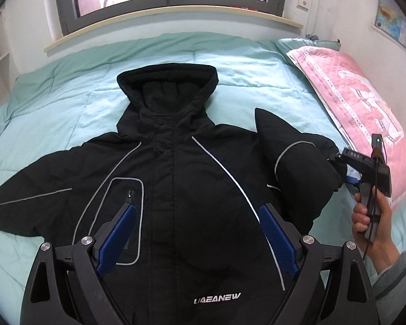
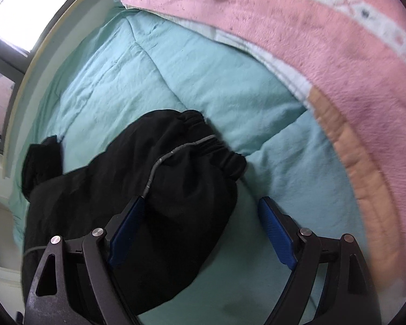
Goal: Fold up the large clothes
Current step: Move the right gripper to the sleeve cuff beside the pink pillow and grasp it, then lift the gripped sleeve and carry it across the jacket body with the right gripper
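Observation:
A black hooded jacket (image 1: 192, 178) lies front up on the teal bedspread (image 1: 67, 92), its hood toward the window. My left gripper (image 1: 197, 216) hovers open over the chest, and its blue pads touch nothing. The jacket's right sleeve (image 1: 297, 162) is bunched up at the right. A hand (image 1: 370, 227) holds my right gripper (image 1: 343, 169) at that sleeve's end. In the right wrist view the sleeve (image 2: 176, 203) with its elastic cuff (image 2: 224, 149) lies partly between the wide-apart pads of my right gripper (image 2: 203, 211). One finger (image 2: 127, 224) is over the fabric, the other over the bedspread (image 2: 257, 162).
A pink quilted pillow (image 1: 360, 103) lies along the bed's right side, close to the sleeve, and is also seen in the right wrist view (image 2: 324, 27). A window and its sill (image 1: 170, 13) run behind the bed. A white wall (image 1: 338, 5) is at the right.

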A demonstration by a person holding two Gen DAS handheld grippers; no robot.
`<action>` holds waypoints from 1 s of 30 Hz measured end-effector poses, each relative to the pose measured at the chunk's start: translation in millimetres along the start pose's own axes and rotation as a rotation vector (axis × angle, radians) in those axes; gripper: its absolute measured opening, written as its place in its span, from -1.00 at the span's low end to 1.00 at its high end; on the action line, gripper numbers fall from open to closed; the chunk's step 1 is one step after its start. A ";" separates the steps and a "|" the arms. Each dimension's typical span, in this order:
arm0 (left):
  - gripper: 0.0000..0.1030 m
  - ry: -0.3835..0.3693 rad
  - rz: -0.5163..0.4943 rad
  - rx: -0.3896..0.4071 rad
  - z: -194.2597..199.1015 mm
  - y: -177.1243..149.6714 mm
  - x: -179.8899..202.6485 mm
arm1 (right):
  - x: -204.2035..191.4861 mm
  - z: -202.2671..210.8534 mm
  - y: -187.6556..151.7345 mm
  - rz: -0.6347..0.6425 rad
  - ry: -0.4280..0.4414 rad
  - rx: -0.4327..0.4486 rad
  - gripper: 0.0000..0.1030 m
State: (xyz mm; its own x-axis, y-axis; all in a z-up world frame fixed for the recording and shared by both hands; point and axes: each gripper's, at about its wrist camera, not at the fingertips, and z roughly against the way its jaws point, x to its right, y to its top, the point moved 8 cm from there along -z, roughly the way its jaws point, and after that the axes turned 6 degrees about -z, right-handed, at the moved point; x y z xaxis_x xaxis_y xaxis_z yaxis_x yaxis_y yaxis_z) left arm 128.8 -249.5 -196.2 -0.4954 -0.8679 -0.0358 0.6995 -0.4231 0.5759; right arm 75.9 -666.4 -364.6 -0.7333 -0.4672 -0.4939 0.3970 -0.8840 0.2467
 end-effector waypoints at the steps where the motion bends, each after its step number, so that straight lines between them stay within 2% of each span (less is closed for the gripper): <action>1: 0.79 -0.001 -0.001 -0.002 -0.5 -0.7 0.5 | -1.1 -2.4 1.6 -0.012 0.016 -0.008 0.70; 3: 0.79 -0.003 0.001 -0.009 -2.0 -2.8 1.8 | -1.0 -8.9 3.7 -0.023 0.019 -0.030 0.66; 4: 0.79 -0.007 0.004 -0.017 -3.6 -4.7 2.9 | 0.1 -12.0 4.3 -0.026 0.010 -0.039 0.48; 6: 0.79 -0.017 0.005 -0.034 -7.2 -8.4 4.5 | -0.2 -14.9 6.4 -0.014 -0.001 -0.044 0.25; 11: 0.79 -0.013 -0.016 -0.042 -9.7 -13.1 10.5 | -6.7 -1.4 6.6 0.040 0.011 0.009 -0.13; 15: 0.79 -0.014 -0.021 -0.039 -8.5 -13.6 11.8 | -5.9 -2.4 4.2 0.039 0.026 -0.016 -0.13; 19: 0.79 -0.016 -0.017 -0.047 -8.5 -16.9 11.7 | -2.4 -15.0 3.8 -0.003 0.054 -0.055 0.14; 21: 0.79 -0.009 -0.019 -0.055 -10.2 -19.1 10.6 | -4.5 -21.8 3.7 0.001 0.036 -0.066 0.18; 22: 0.79 0.001 -0.029 -0.058 -10.9 -20.1 10.8 | -6.4 -24.0 4.0 0.015 0.011 -0.066 0.14; 24: 0.79 0.016 -0.043 -0.052 -9.5 -20.5 11.9 | -10.5 -17.6 3.9 0.044 0.010 -0.045 -0.17; 26: 0.79 0.017 -0.051 -0.043 -7.5 -19.3 12.9 | -18.7 -5.1 5.4 0.060 0.046 -0.019 -0.55; 27: 0.79 0.021 -0.056 -0.036 -6.2 -18.1 13.8 | -21.4 2.6 6.3 0.073 0.045 0.004 -0.61; 30: 0.79 0.021 -0.076 -0.021 -6.3 -12.9 17.5 | -29.3 36.4 11.0 0.163 -0.021 0.109 -0.64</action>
State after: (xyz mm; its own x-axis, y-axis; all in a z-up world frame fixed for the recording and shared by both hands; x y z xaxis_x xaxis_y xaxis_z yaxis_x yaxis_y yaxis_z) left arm 114.3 -260.8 -209.4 -0.5370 -0.8382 -0.0957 0.6713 -0.4933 0.5532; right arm 81.7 -663.0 -317.1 -0.6760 -0.6035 -0.4229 0.4504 -0.7925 0.4112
